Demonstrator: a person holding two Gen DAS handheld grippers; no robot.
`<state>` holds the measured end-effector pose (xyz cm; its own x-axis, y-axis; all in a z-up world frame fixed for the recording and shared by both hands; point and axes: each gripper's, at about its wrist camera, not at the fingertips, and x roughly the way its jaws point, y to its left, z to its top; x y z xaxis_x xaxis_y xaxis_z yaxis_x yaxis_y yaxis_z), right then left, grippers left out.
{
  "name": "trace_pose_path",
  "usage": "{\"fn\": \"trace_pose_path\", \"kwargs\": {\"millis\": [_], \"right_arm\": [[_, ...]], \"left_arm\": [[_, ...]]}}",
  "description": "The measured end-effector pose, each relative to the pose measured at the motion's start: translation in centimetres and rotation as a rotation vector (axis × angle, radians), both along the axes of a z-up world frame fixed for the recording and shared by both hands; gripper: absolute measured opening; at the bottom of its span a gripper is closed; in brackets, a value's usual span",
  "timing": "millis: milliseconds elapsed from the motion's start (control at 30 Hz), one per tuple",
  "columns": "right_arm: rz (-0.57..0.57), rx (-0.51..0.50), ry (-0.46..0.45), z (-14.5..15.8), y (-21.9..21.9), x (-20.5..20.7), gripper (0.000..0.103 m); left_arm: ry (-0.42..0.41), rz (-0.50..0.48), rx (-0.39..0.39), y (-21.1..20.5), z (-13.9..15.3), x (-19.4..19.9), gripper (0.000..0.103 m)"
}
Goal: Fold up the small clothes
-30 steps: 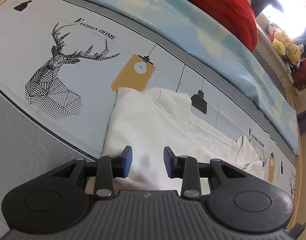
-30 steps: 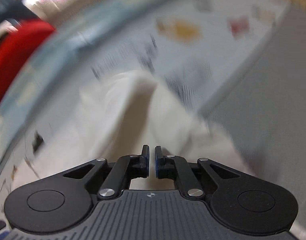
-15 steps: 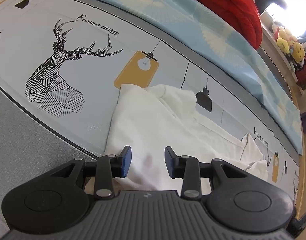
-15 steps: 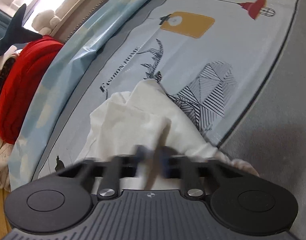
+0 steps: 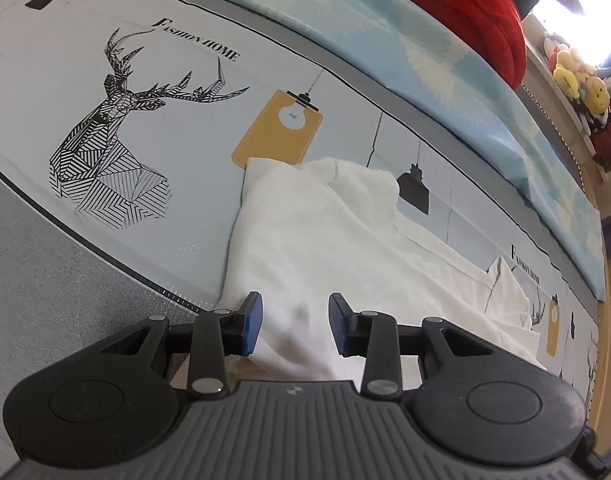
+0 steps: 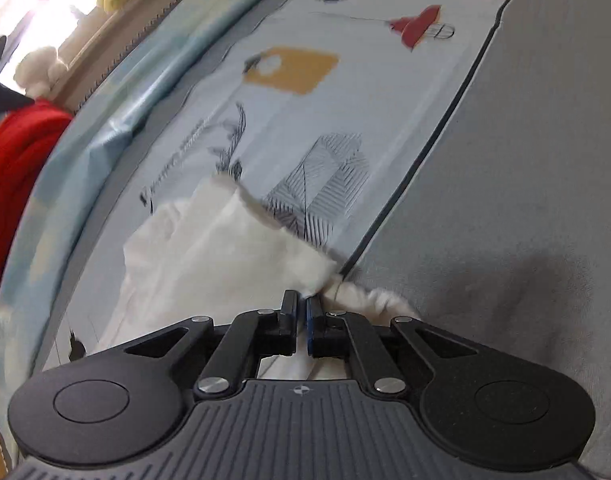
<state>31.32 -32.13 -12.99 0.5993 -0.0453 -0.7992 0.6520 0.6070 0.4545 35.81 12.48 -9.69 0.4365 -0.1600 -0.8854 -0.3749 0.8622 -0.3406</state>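
A small white garment [image 5: 317,240] lies partly folded on a printed bed sheet [image 5: 185,152], its collar end toward the far side. My left gripper [image 5: 295,322] hovers over the garment's near part, open, with cloth under the gap and neither blue pad [image 5: 252,320] pressing it. In the right wrist view the same white garment [image 6: 209,256] reaches up to my right gripper [image 6: 302,308]. Its jaws stand almost together, shut on a bunched edge of the cloth. A crumpled bit of the garment [image 6: 369,300] sticks out to the right of the tips.
The sheet carries a deer print [image 5: 113,152] and yellow lamp prints [image 5: 277,132]; a grey band [image 6: 505,200] borders it. A light blue quilt [image 5: 445,60] and a red blanket [image 5: 457,4] lie beyond. Plush toys [image 5: 581,80] sit on a shelf at the far right.
The right gripper has shifted sideways with the cloth edge in it, and its view has rolled. The left gripper and the cloth under it have hardly moved.
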Motion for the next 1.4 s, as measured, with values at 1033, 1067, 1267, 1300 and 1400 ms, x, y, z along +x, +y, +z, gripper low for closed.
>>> {"fn": "trace_pose_path", "kwargs": {"millis": [1033, 1067, 1267, 1300, 1400], "right_arm": [[0.045, -0.156, -0.091, 3.5, 1.3, 0.5, 0.015], [0.067, -0.172, -0.105, 3.8, 1.7, 0.6, 0.015], [0.096, -0.147, 0.041, 1.7, 1.2, 1.9, 0.015], [0.093, -0.142, 0.077, 1.2, 1.0, 2.0, 0.015], [0.071, -0.17, 0.074, 1.4, 0.4, 2.0, 0.015]], "left_arm": [[0.056, 0.015, 0.084, 2.8, -0.7, -1.8, 0.006], [0.075, 0.041, 0.096, 3.2, -0.9, -1.9, 0.003], [0.095, 0.111, 0.121, 3.9, -1.0, -2.0, 0.005], [0.05, 0.093, 0.145, 3.5, -0.1, -1.8, 0.005], [-0.048, -0.013, 0.15, 1.7, 1.4, -1.3, 0.005]]}}
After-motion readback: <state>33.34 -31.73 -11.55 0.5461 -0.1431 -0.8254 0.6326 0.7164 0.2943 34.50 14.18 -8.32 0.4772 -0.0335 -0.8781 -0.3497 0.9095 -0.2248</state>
